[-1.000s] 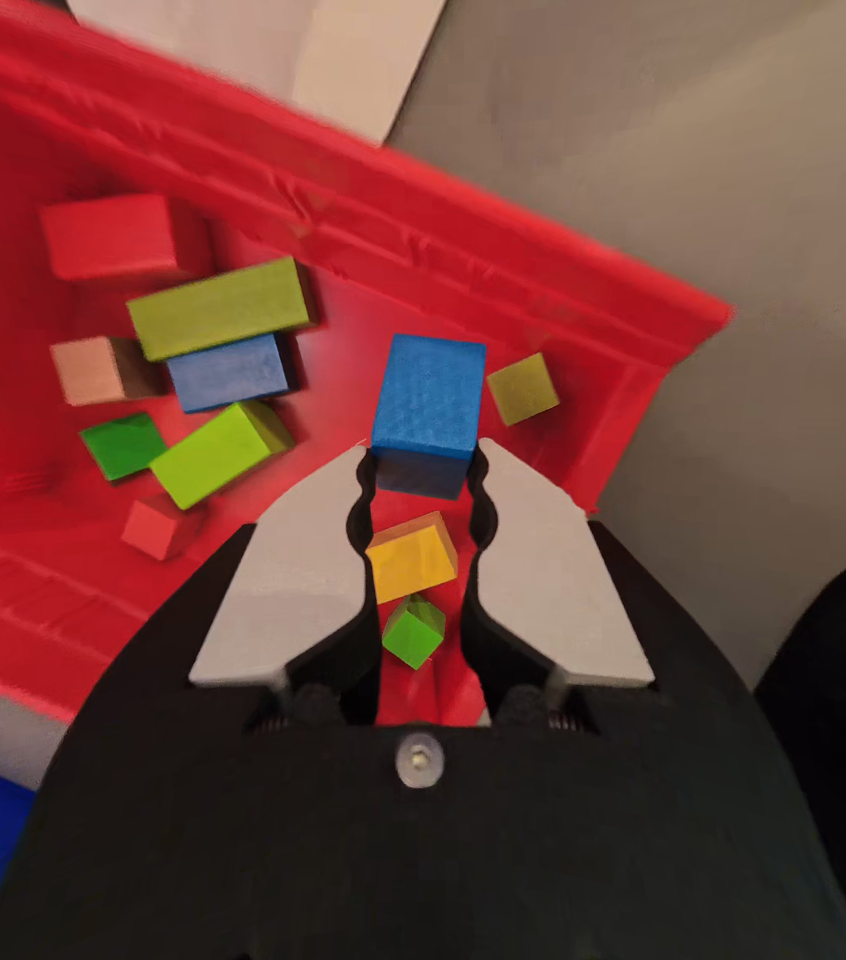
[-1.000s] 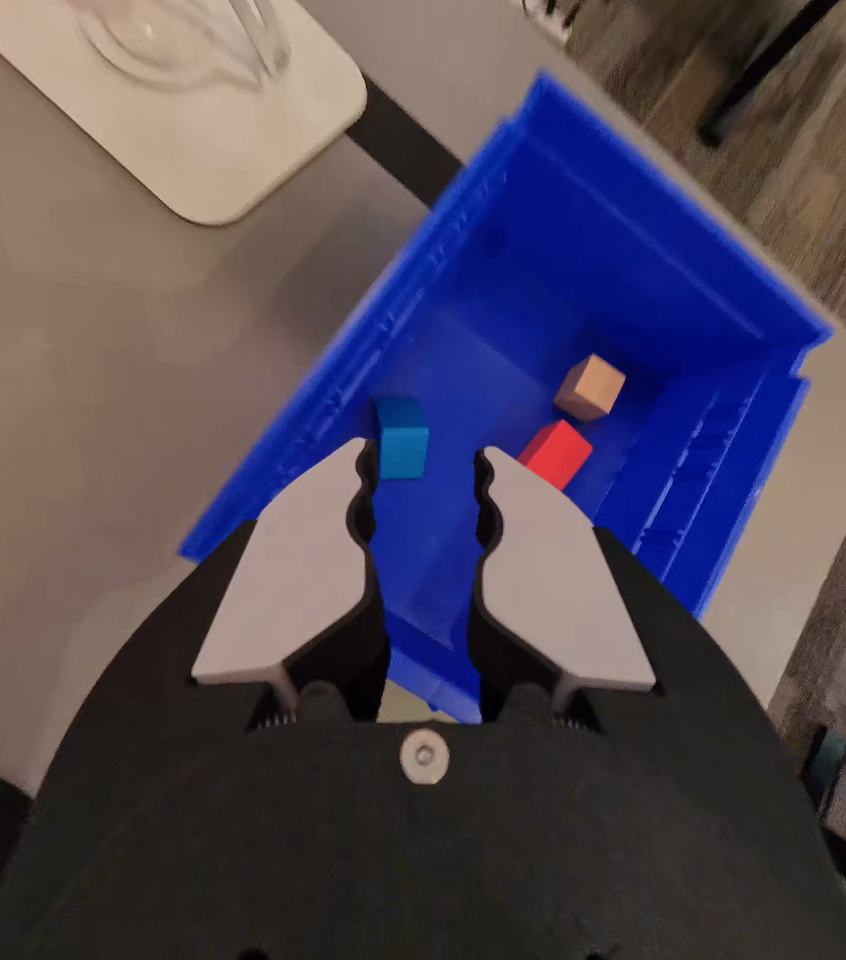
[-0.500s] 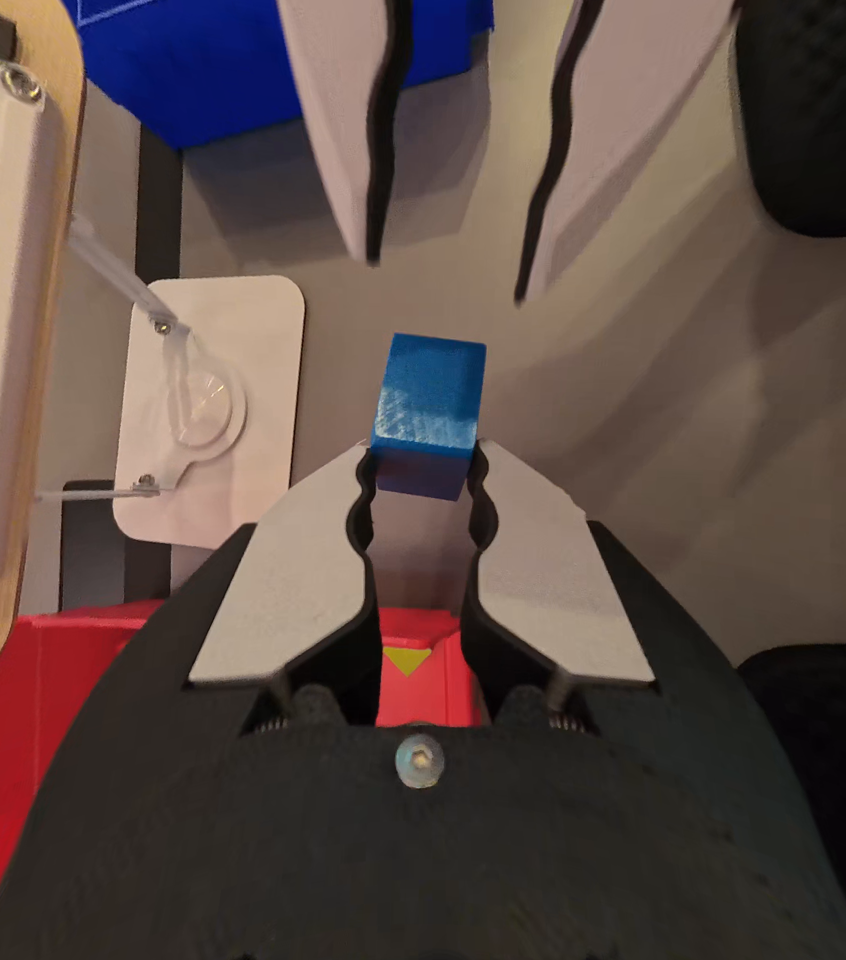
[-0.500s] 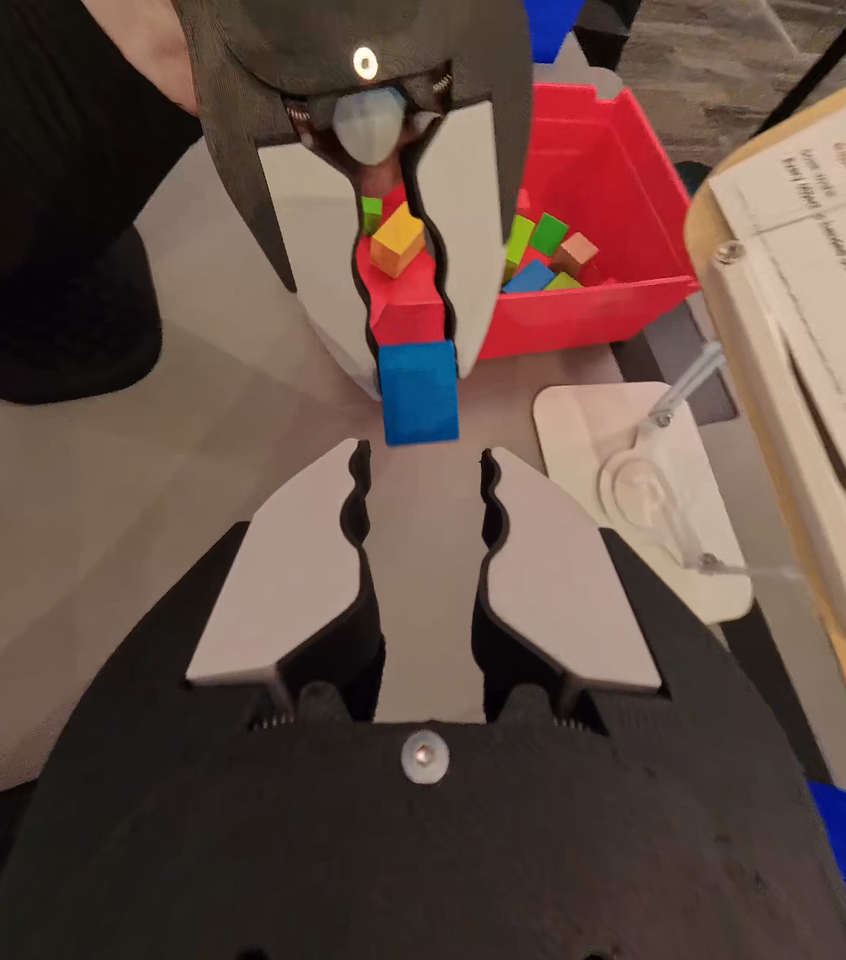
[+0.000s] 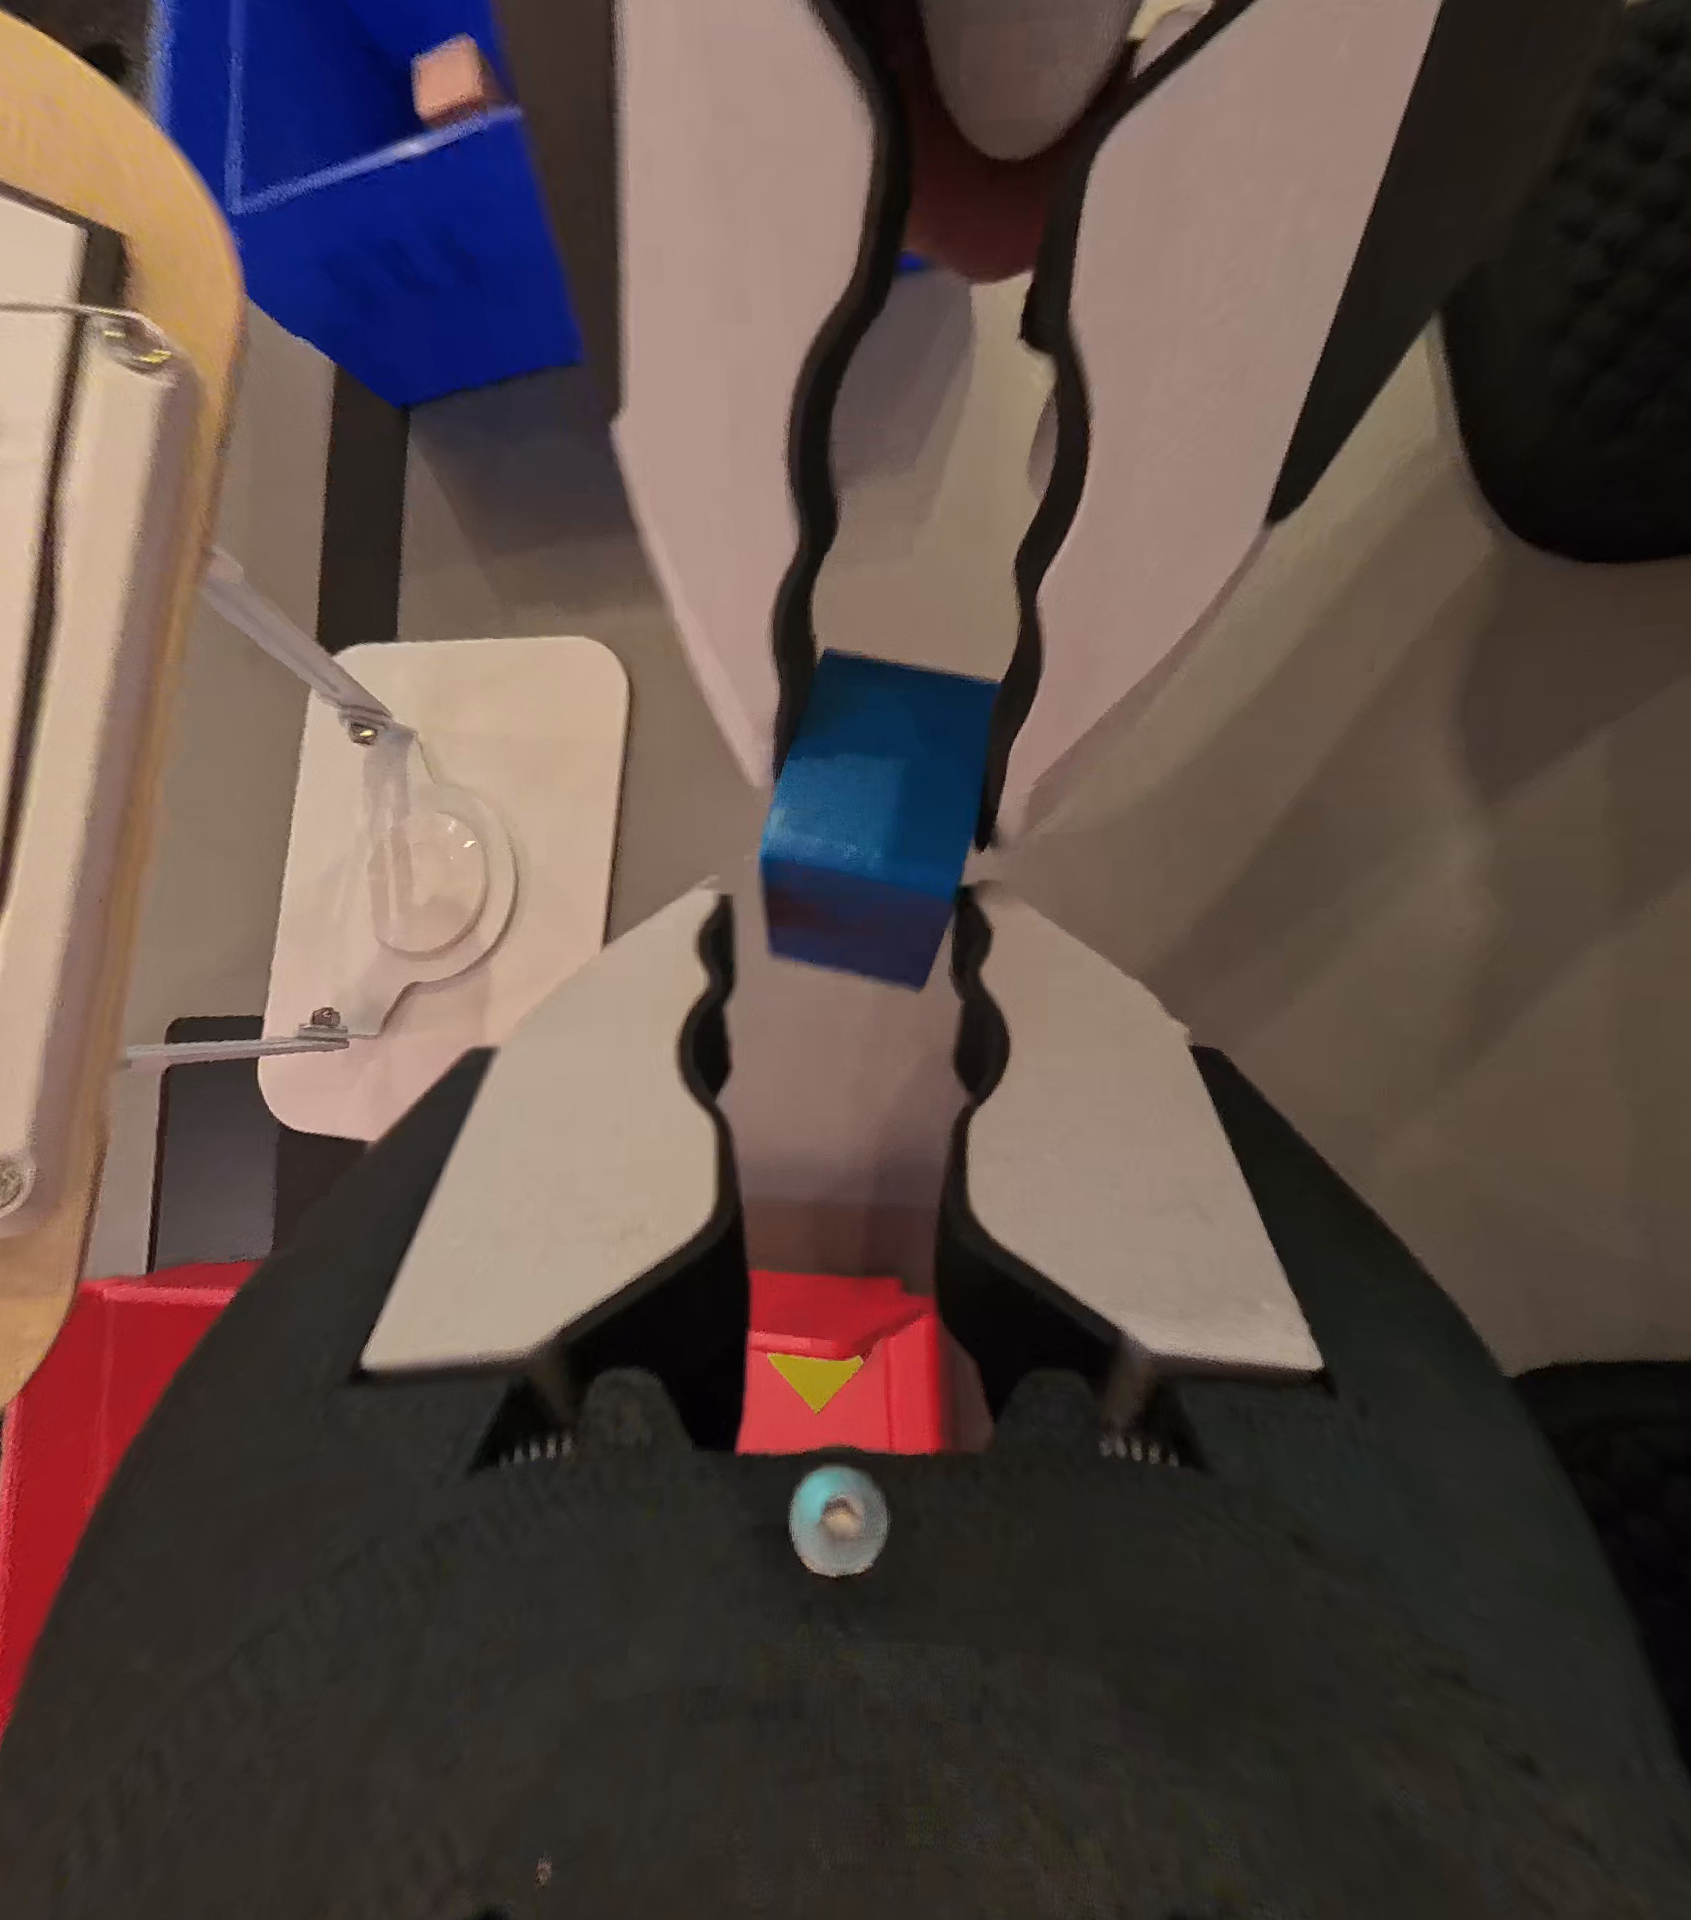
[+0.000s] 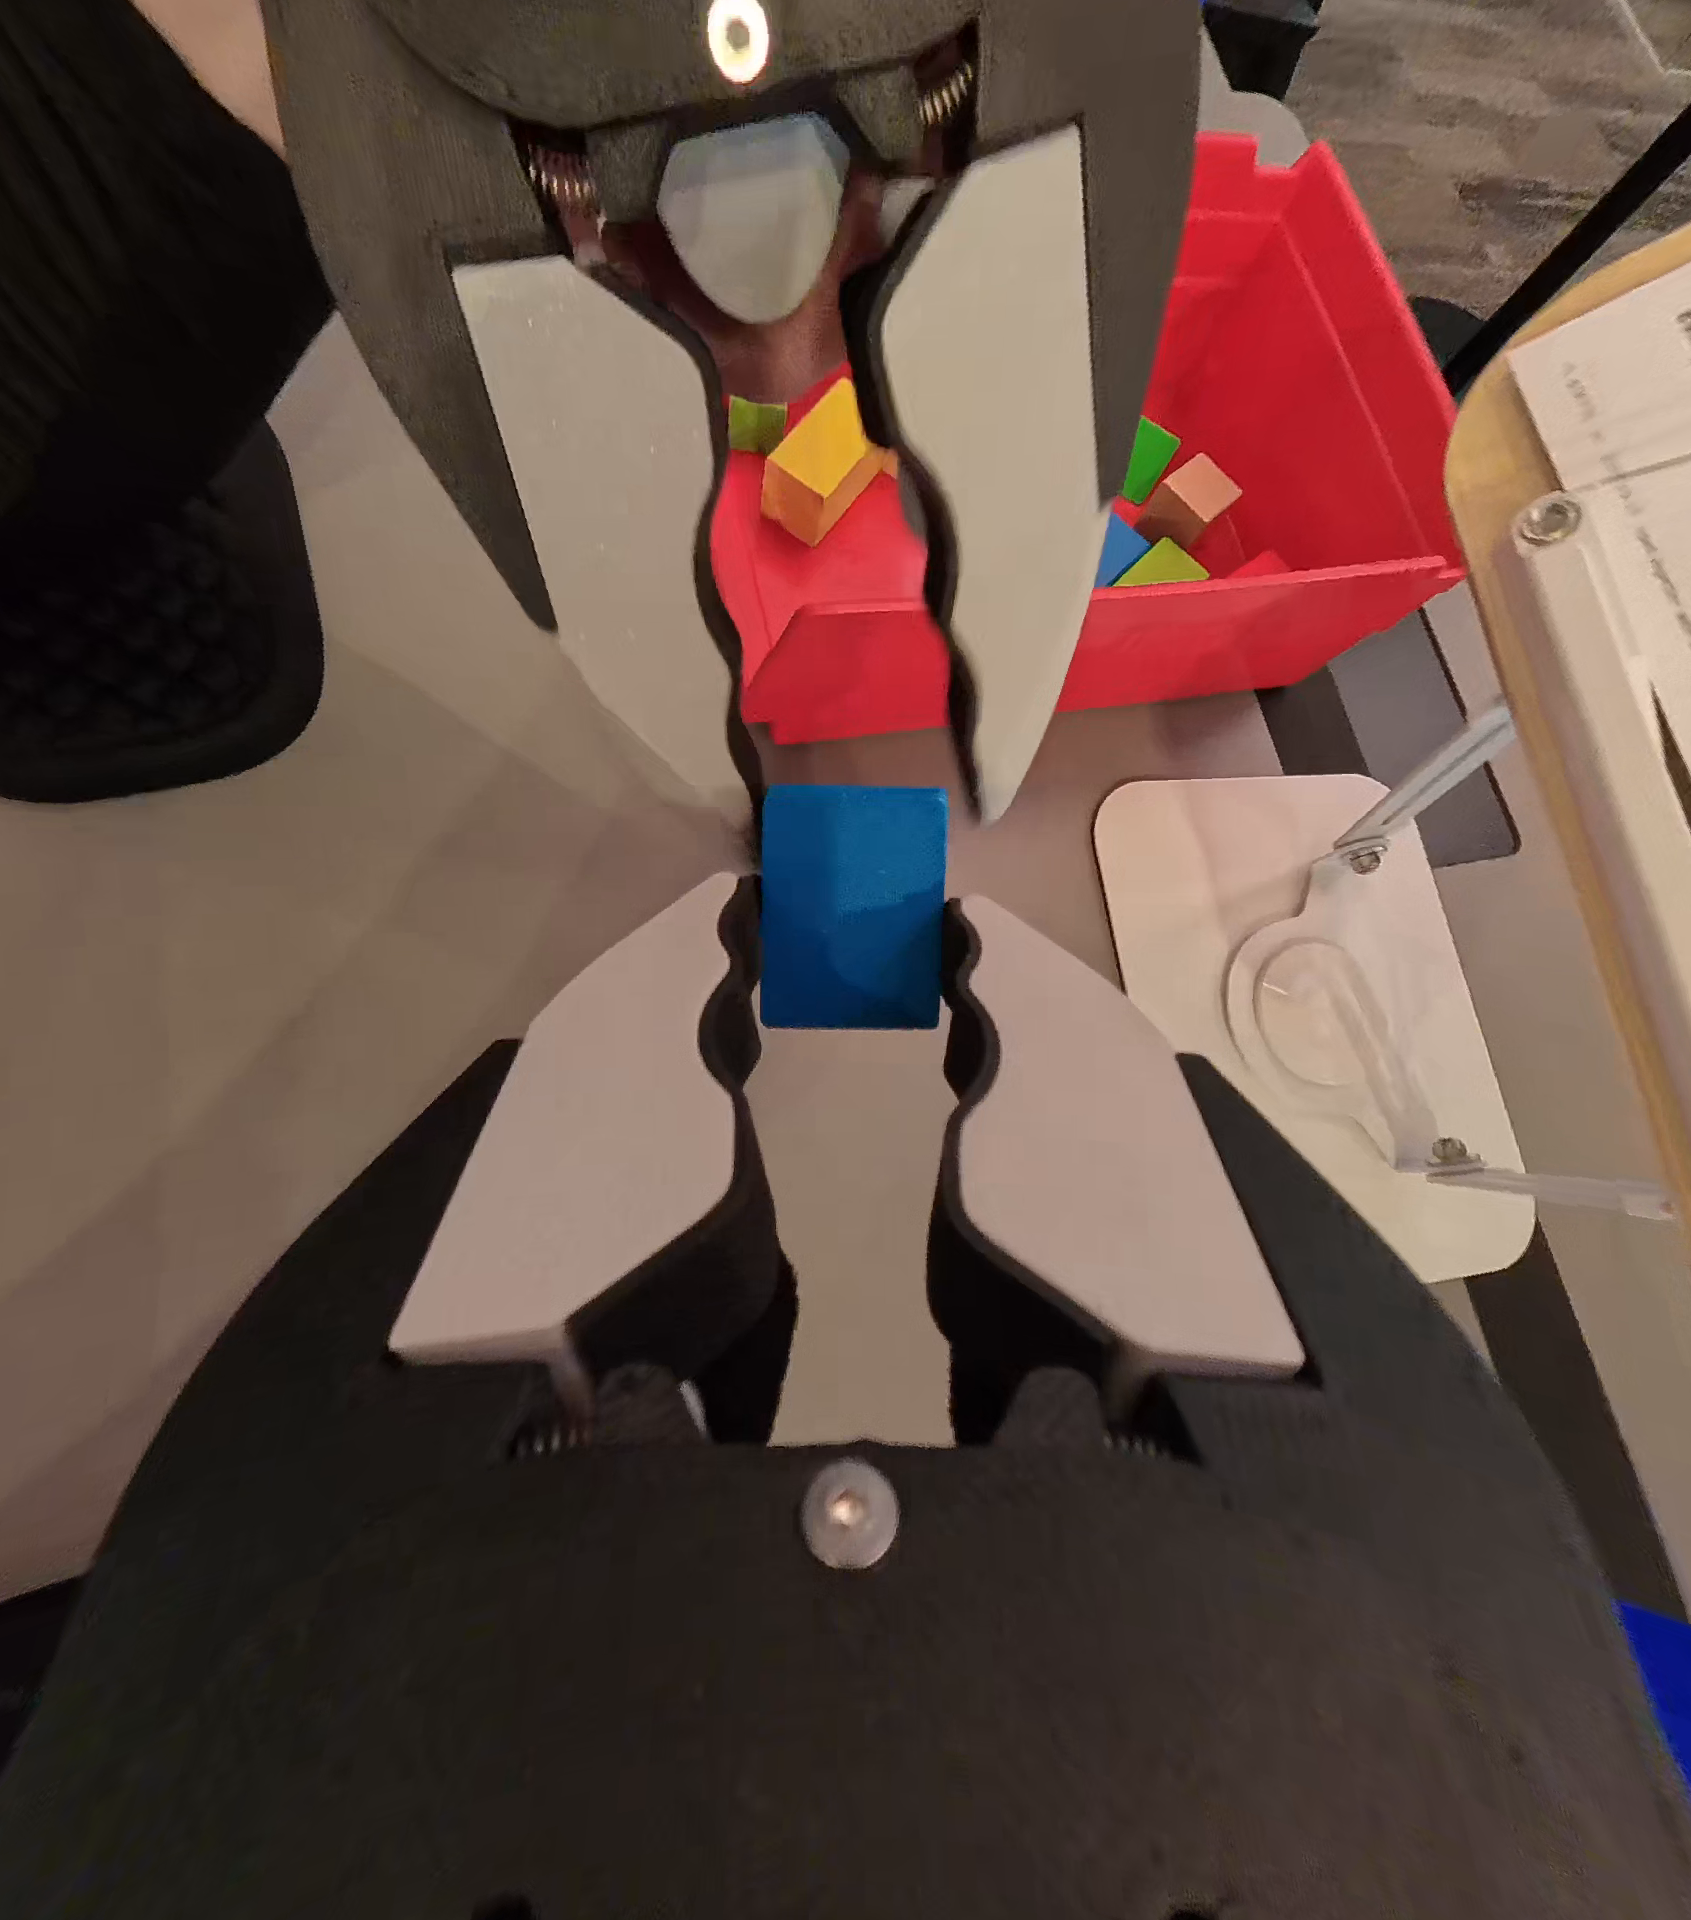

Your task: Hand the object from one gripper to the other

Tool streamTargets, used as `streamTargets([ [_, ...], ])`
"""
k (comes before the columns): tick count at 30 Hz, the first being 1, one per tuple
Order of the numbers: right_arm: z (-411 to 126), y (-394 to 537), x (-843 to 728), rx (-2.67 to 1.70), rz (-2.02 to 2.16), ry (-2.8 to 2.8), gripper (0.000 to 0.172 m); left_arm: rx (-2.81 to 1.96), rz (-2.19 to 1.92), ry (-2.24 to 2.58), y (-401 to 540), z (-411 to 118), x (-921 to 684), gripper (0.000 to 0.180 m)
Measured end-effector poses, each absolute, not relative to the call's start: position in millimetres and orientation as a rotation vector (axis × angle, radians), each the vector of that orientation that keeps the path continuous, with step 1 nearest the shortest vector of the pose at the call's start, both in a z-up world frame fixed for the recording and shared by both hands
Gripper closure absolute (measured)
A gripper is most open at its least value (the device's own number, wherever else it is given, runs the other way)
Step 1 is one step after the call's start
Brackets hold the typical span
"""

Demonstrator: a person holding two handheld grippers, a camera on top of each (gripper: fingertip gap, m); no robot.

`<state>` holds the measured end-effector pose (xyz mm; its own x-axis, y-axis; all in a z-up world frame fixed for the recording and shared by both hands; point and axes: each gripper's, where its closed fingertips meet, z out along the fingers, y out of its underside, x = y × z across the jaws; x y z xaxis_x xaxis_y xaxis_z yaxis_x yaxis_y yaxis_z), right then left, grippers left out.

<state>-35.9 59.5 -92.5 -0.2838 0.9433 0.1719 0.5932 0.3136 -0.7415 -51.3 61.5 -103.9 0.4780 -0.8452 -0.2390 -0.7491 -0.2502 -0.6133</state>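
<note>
A blue block (image 5: 872, 831) hangs in the air between the two grippers, above the grey table. In the right wrist view my right gripper (image 6: 849, 904) is shut on the blue block (image 6: 851, 914), with both pads pressed on its sides. In the left wrist view my left gripper (image 5: 841, 914) stands open around the block's near end, with a gap showing at its left pad. The right gripper's fingers (image 5: 716, 582) come in from the top of that view and clasp the block's far end. The left gripper (image 6: 862, 821) faces me tip to tip in the right wrist view.
A red bin (image 6: 1288, 644) with several coloured blocks stands behind the left gripper. A blue bin (image 5: 384, 208) holds a tan block. A white plate with a clear plastic piece (image 5: 467, 831) and a wooden board with papers (image 5: 41, 727) lie alongside. A person's black sleeve (image 6: 41, 260) shows. Less than 4 cm separates the two grippers' tips.
The left gripper carried the block out of the red bin to meet the right gripper. The right pads came together on the block's free end. The left jaws widened off it.
</note>
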Motion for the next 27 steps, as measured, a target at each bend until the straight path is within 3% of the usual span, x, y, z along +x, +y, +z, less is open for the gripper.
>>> streamTargets([
  [3, -75, 106, 0, -1.469, 0.698, -1.813, 0.141, -2.068, -0.146, 1.215, 65, -96, -74, 0.12],
  [6, -80, 192, 69, -1.714, 0.521, -1.566, 0.141, -2.195, -0.123, 1.037, 73, -109, -128, 0.124],
  [11, -139, 290, 170, -2.052, 0.316, -1.286, 0.14, -2.485, 0.001, 0.784, 74, -164, -220, 0.126],
  [18, -225, 314, 208, -2.305, 0.216, -1.28, 0.14, -2.696, 0.01, 0.717, 58, -211, -256, 0.125],
  [27, -258, 317, 226, -2.446, 0.138, -1.305, 0.14, -2.833, -0.015, 0.71, 43, -240, -267, 0.124],
])
